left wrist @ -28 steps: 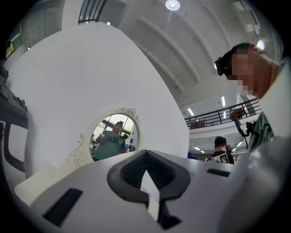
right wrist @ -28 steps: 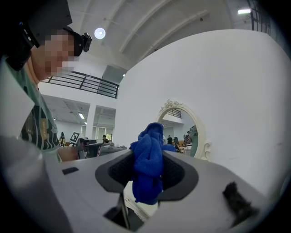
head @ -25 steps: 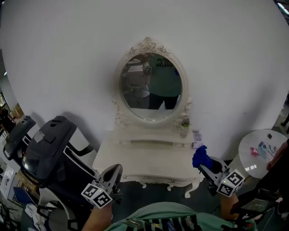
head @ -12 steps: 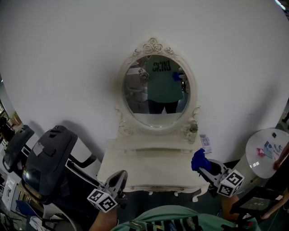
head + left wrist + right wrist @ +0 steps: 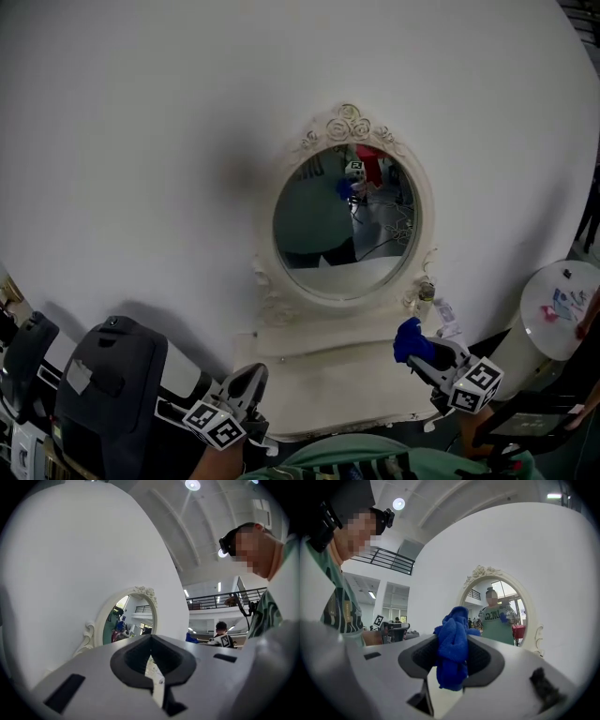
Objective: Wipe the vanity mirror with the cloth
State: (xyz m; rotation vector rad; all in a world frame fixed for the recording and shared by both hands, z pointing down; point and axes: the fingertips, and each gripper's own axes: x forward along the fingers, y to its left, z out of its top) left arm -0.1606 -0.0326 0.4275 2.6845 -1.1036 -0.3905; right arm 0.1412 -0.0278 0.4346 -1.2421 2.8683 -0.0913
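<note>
- Right gripper (image 5: 424,353): raised toward the vanity mirror (image 5: 345,223), jaws pinching blue cloth (image 5: 410,339).
- Left gripper (image 5: 246,383): held low, jaws pressed together, empty.

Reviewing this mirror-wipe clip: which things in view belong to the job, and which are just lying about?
Part of the job:
- vanity mirror
- blue cloth, clamped in the right gripper

Just lying about:
- small bottle at the mirror's base
- round white table
- left gripper, jaws together, holding nothing
</note>
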